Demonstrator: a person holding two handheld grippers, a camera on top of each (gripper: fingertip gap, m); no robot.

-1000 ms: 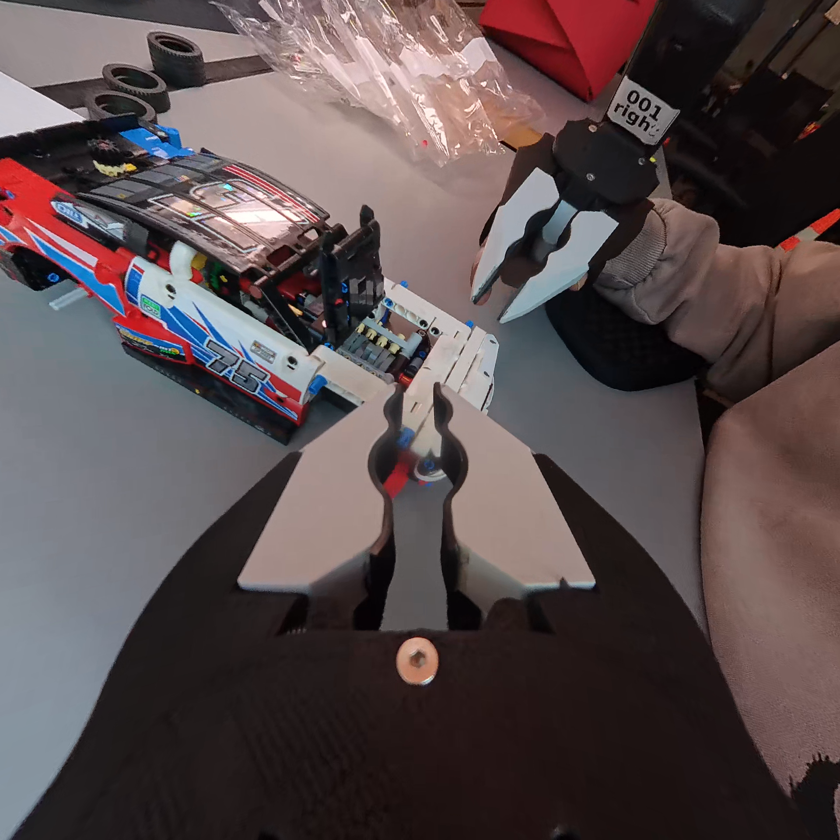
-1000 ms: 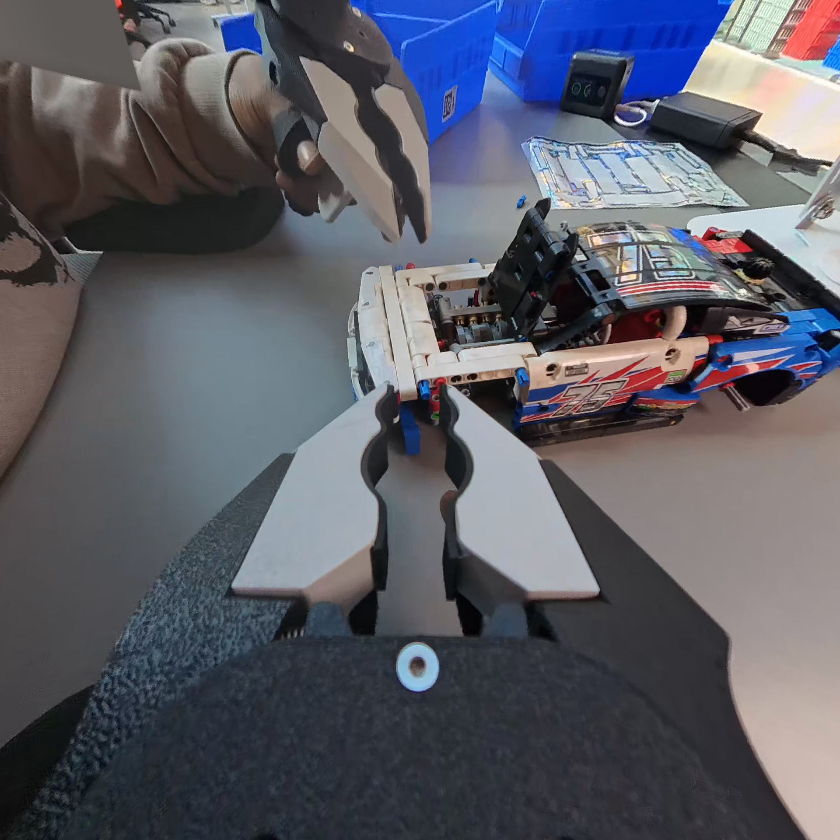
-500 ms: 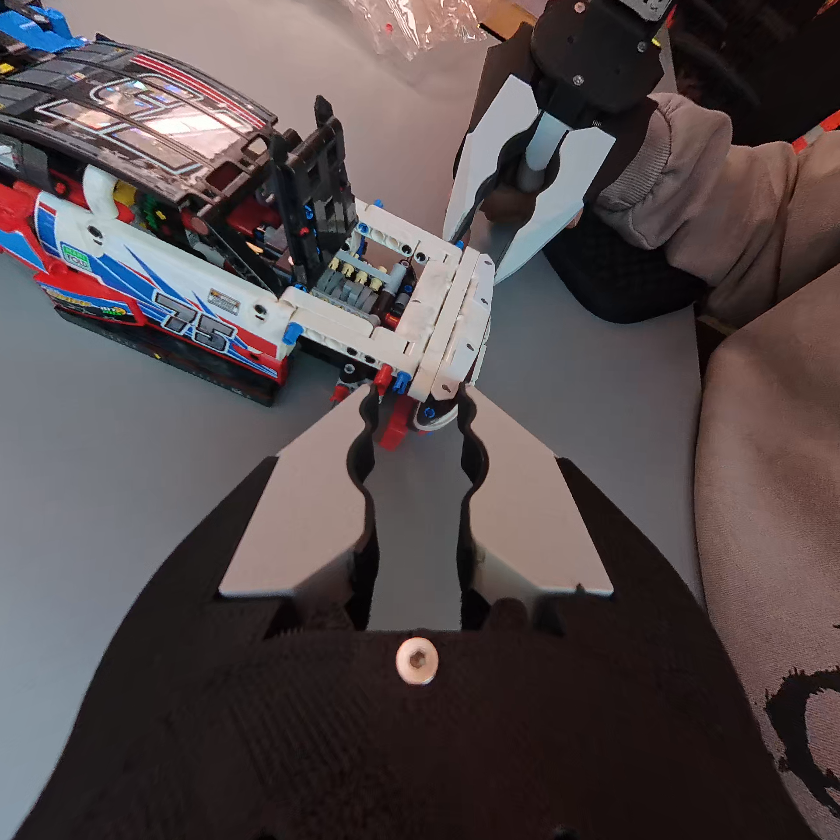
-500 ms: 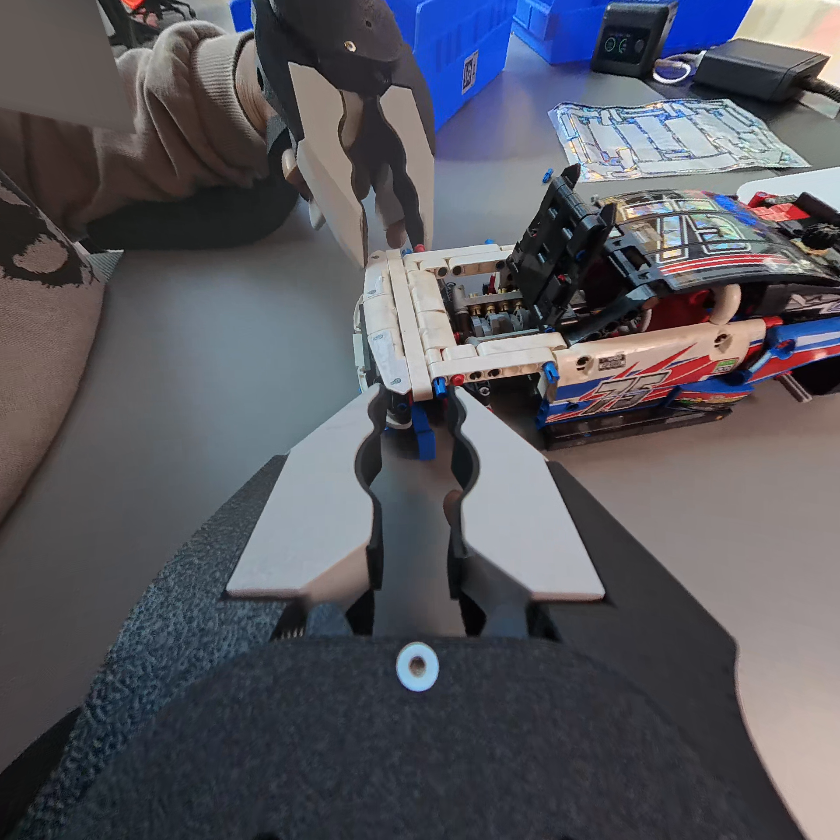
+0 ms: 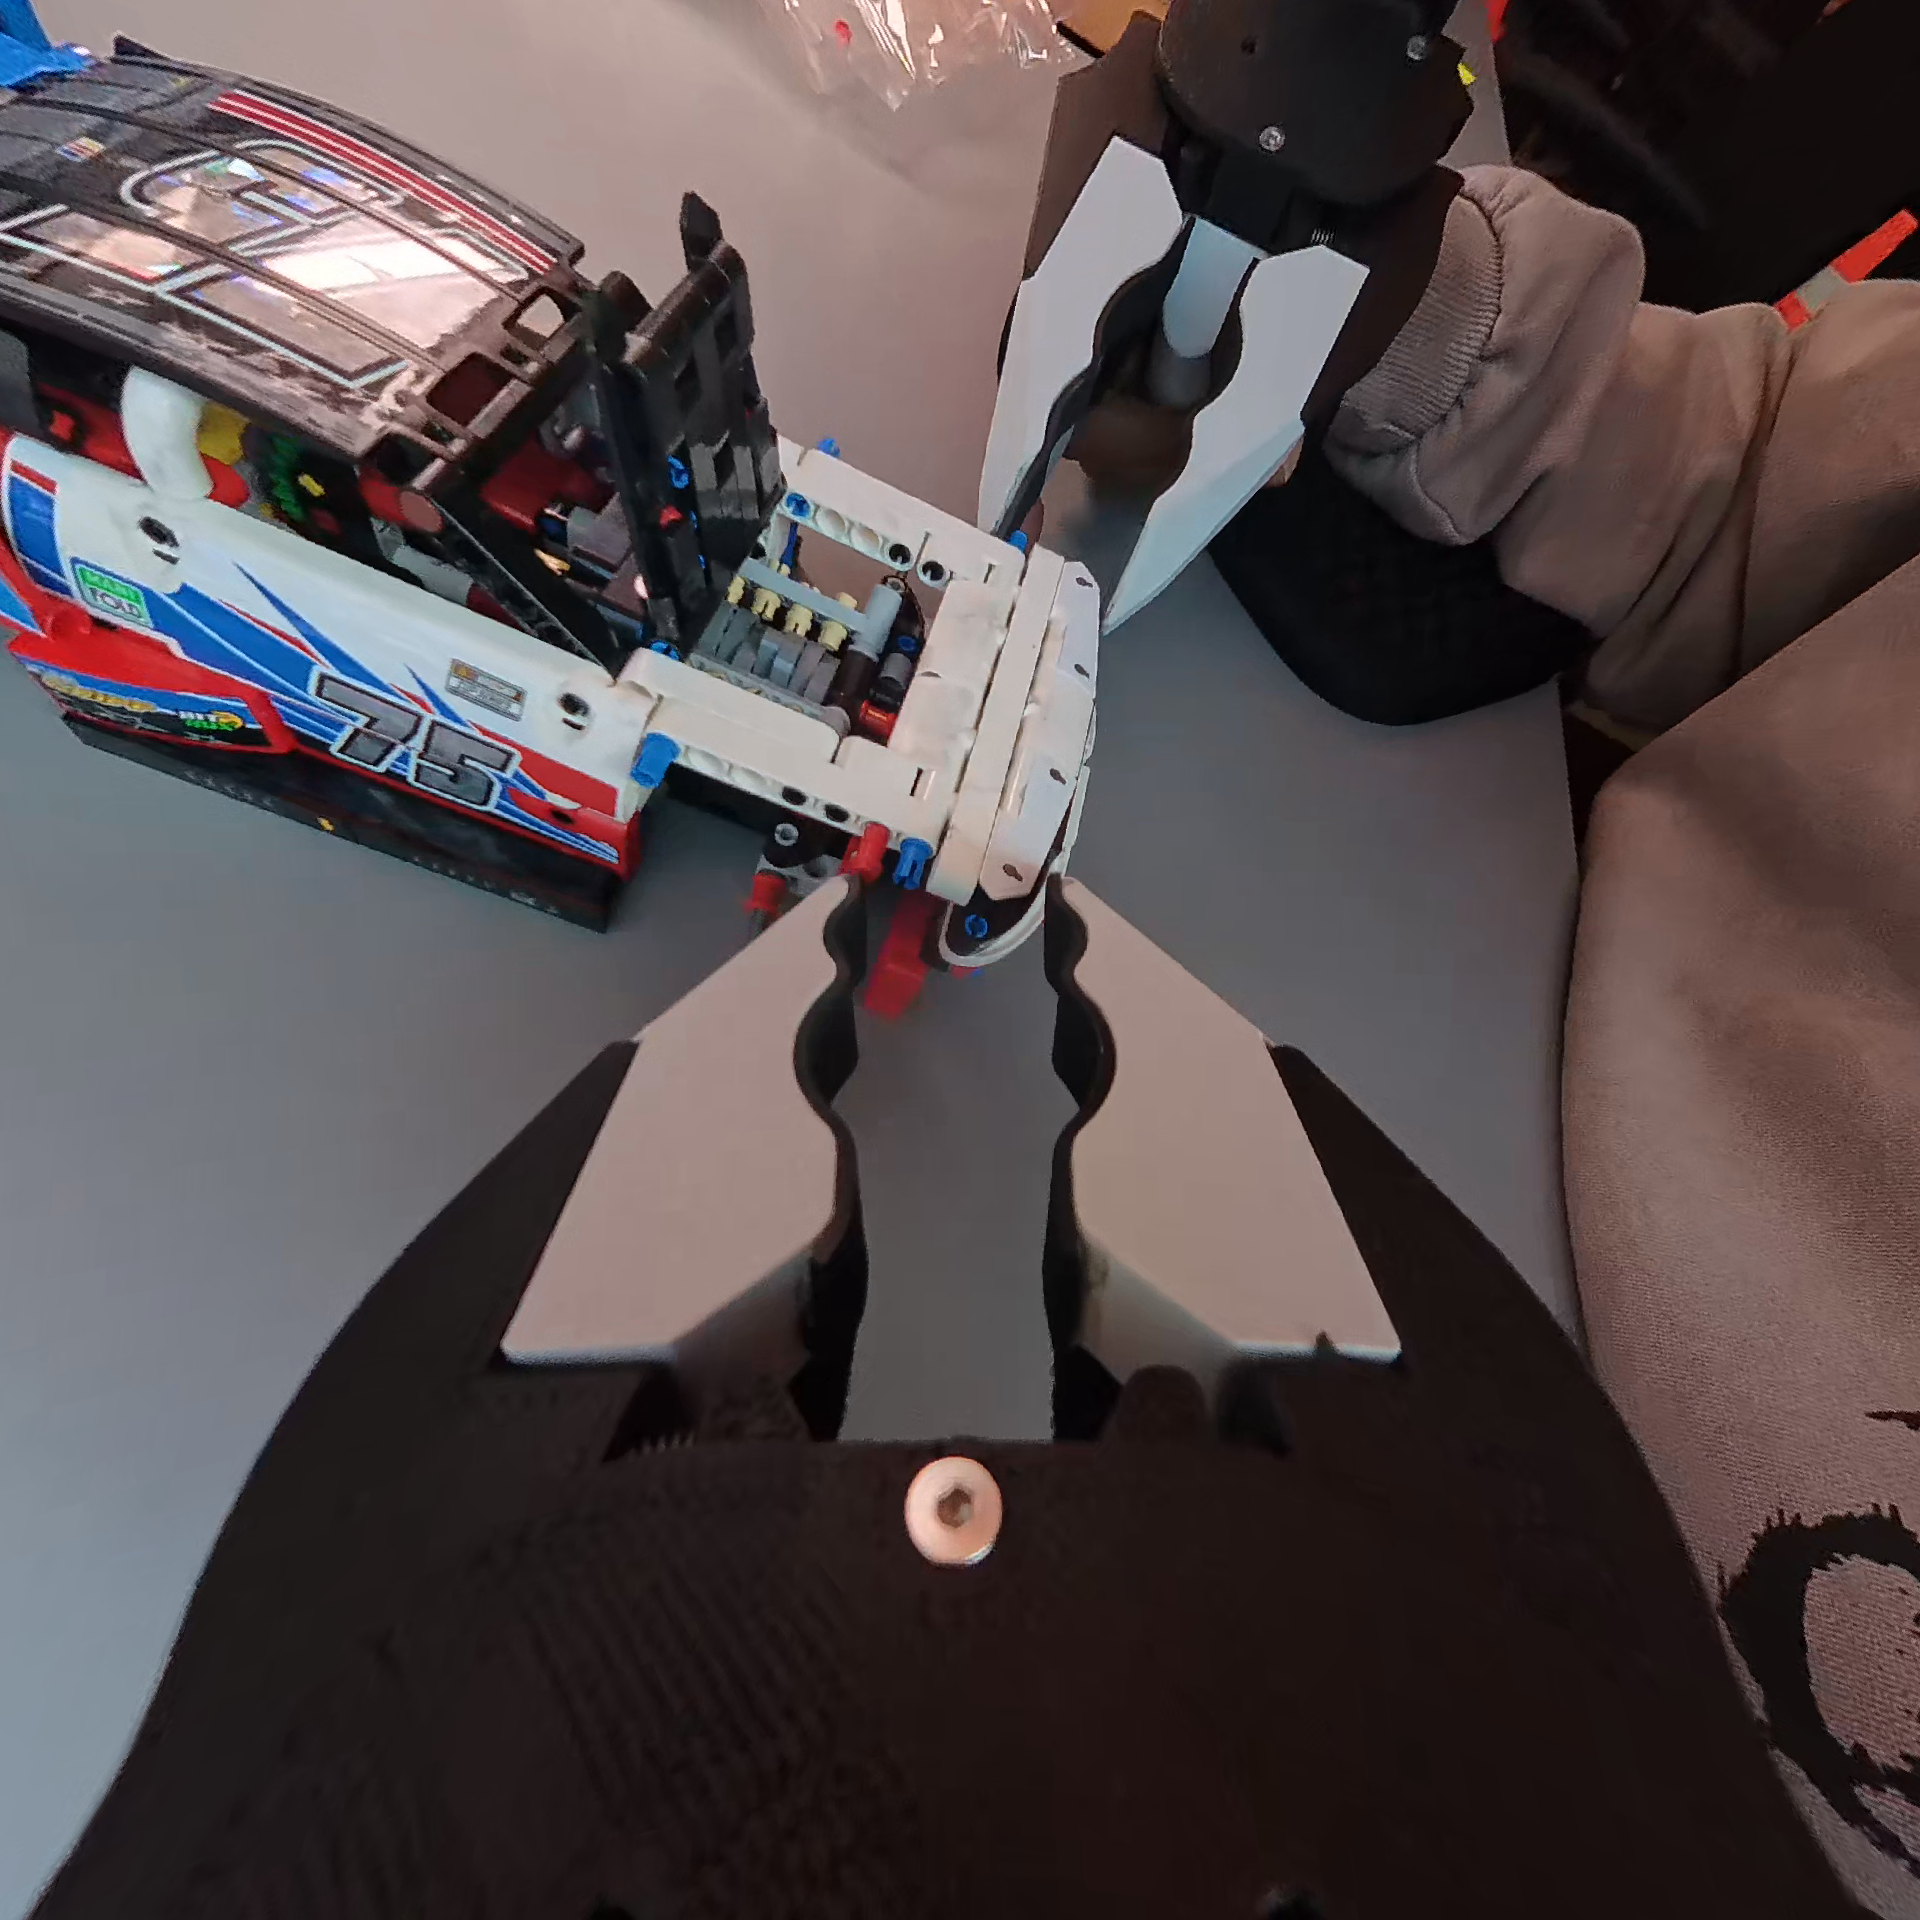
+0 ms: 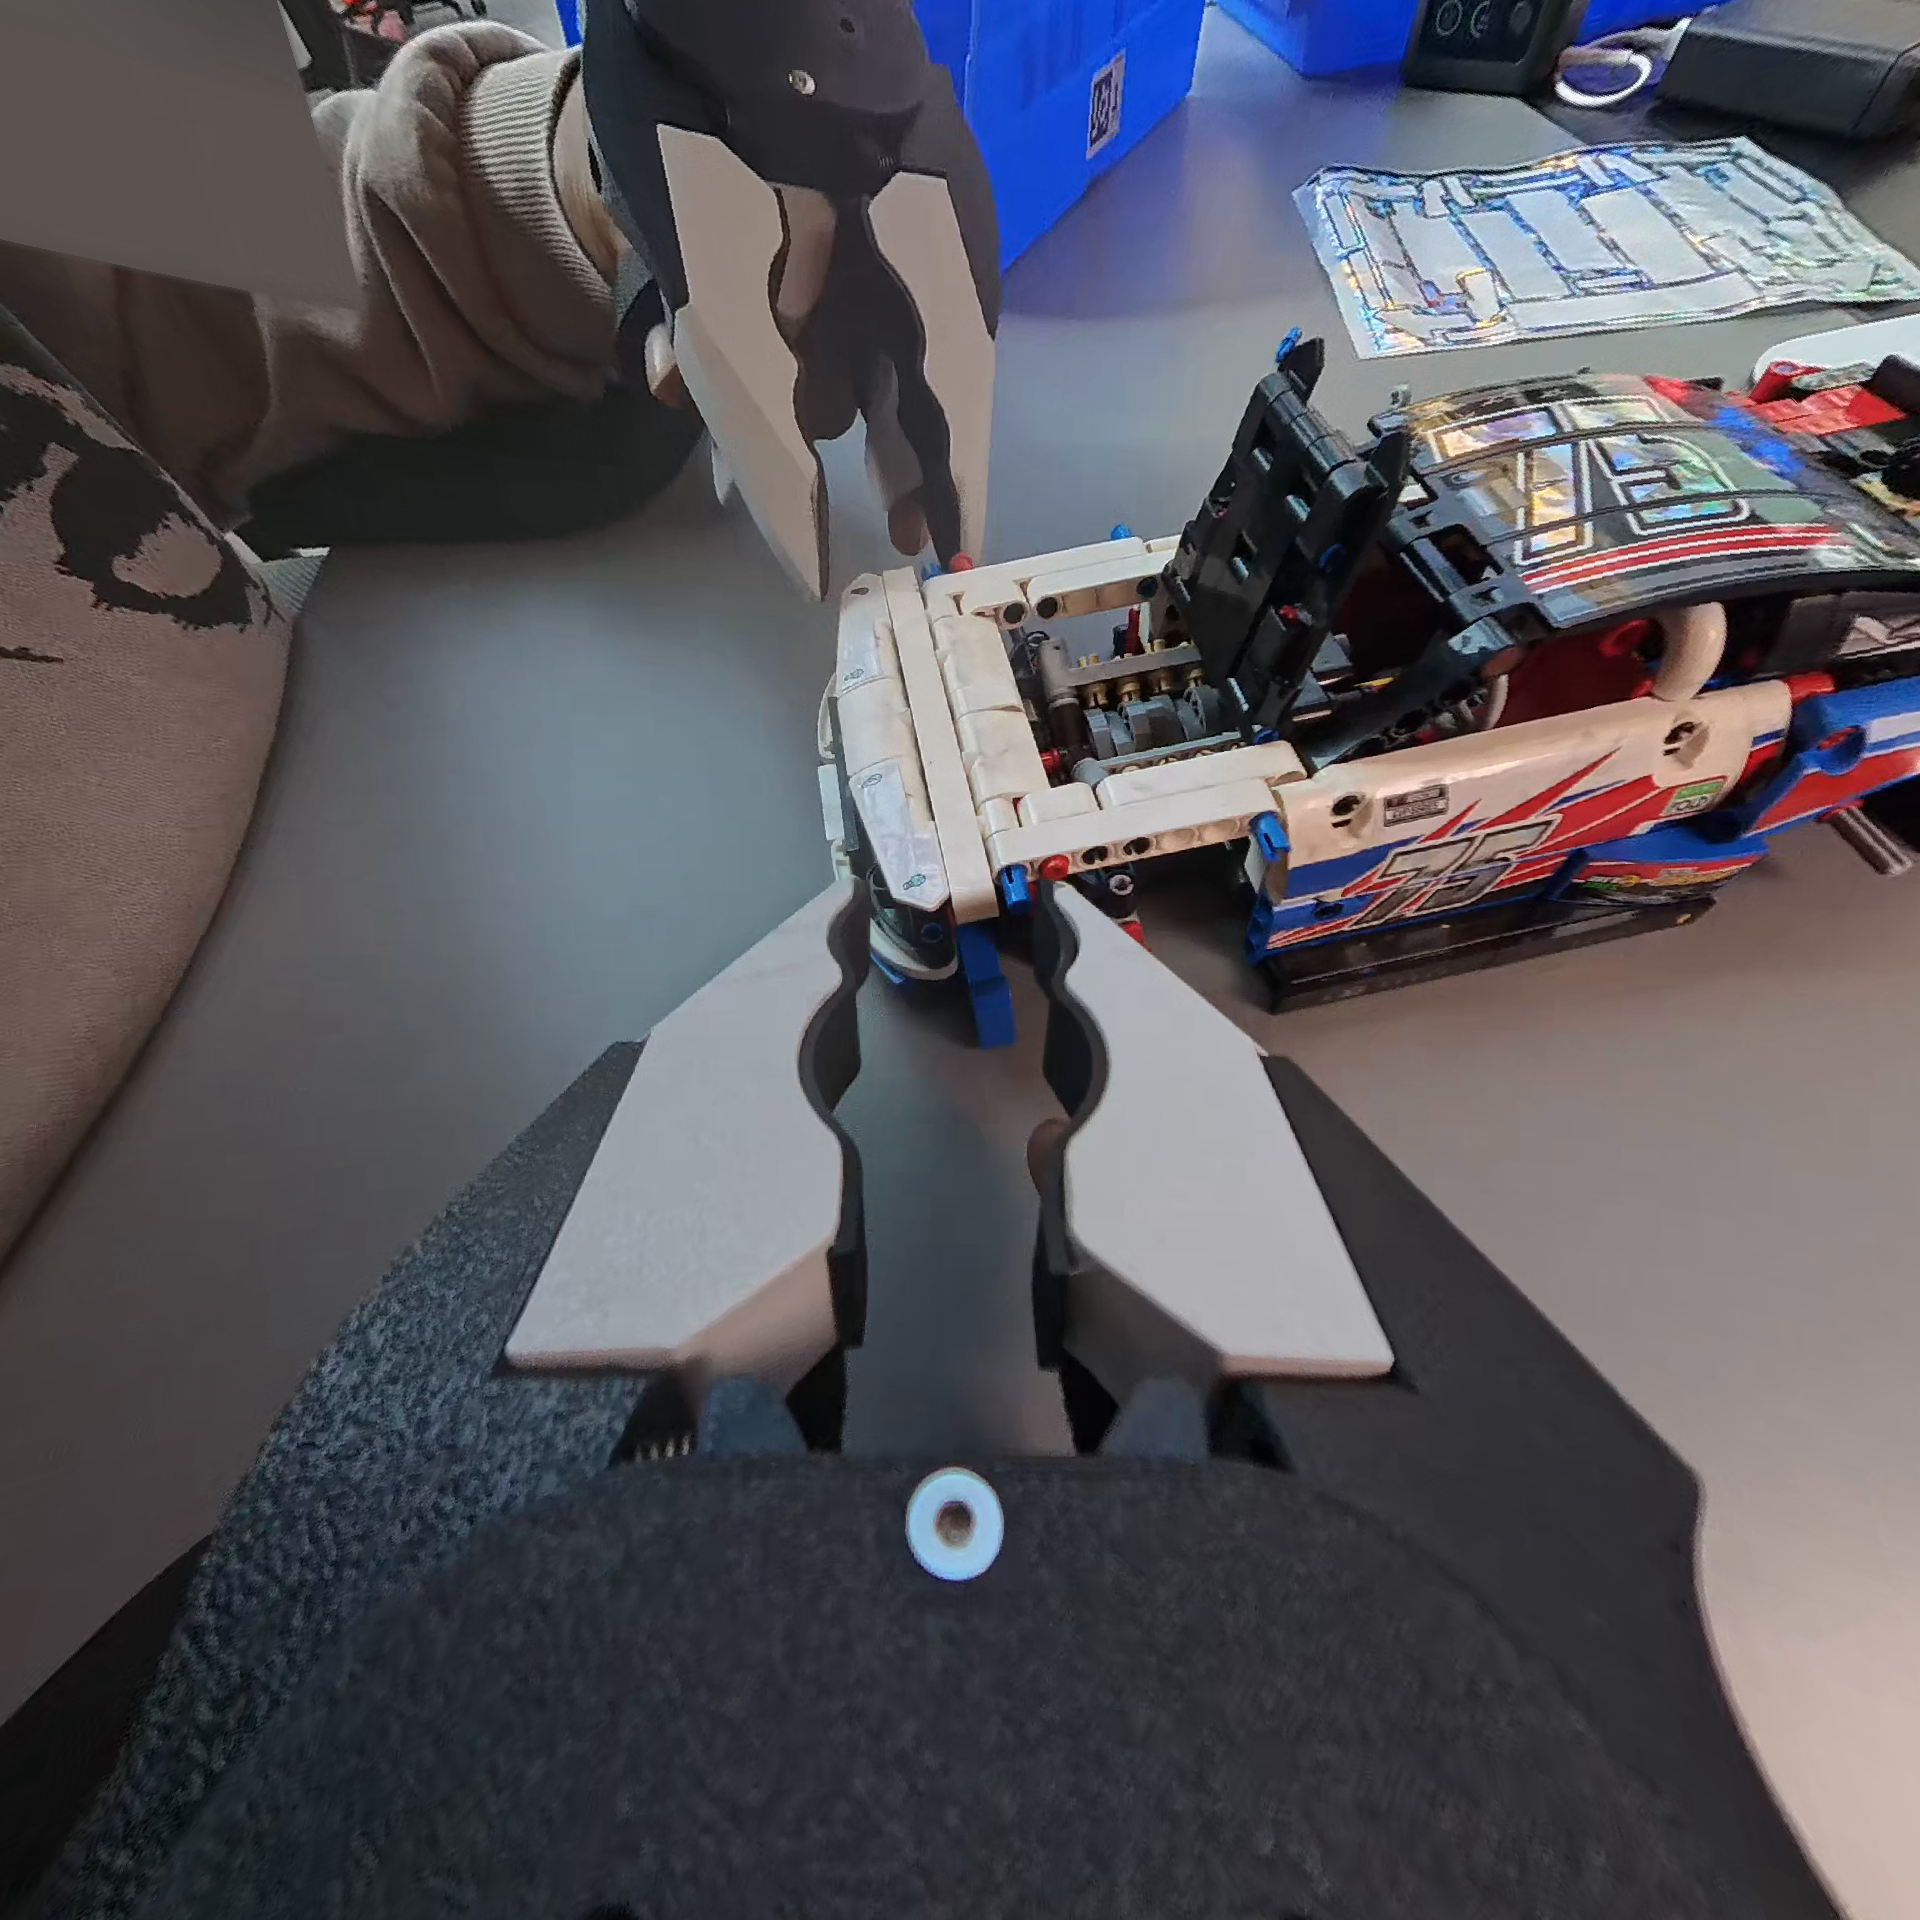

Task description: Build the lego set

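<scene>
A red, white and blue lego race car (image 5: 416, 665) with a black roof lies on the grey table; it also shows in the right wrist view (image 6: 1455, 831). Its black hood panel (image 6: 1278, 561) stands raised over the exposed engine. My left gripper (image 5: 951, 904) is open, its fingertips on either side of the white front bumper's corner, above a red piece (image 5: 899, 956). My right gripper (image 6: 945, 904) is open at the opposite front corner, beside a blue piece (image 6: 987, 977). Each gripper shows in the other view, the right gripper (image 5: 1060, 561) and the left gripper (image 6: 888, 561).
A clear plastic bag (image 5: 914, 52) lies beyond the car. A shiny sticker sheet (image 6: 1590, 239), blue bins (image 6: 1060, 104) and a black power adapter (image 6: 1787, 62) sit at the back. The person's beige sleeves (image 5: 1558, 395) rest on the table's near side. There is about 9 cm between the tips of the two grippers.
Both grippers have moved in toward the car's front bumper from opposite sides, and their jaws have opened wider. The car has not moved.
</scene>
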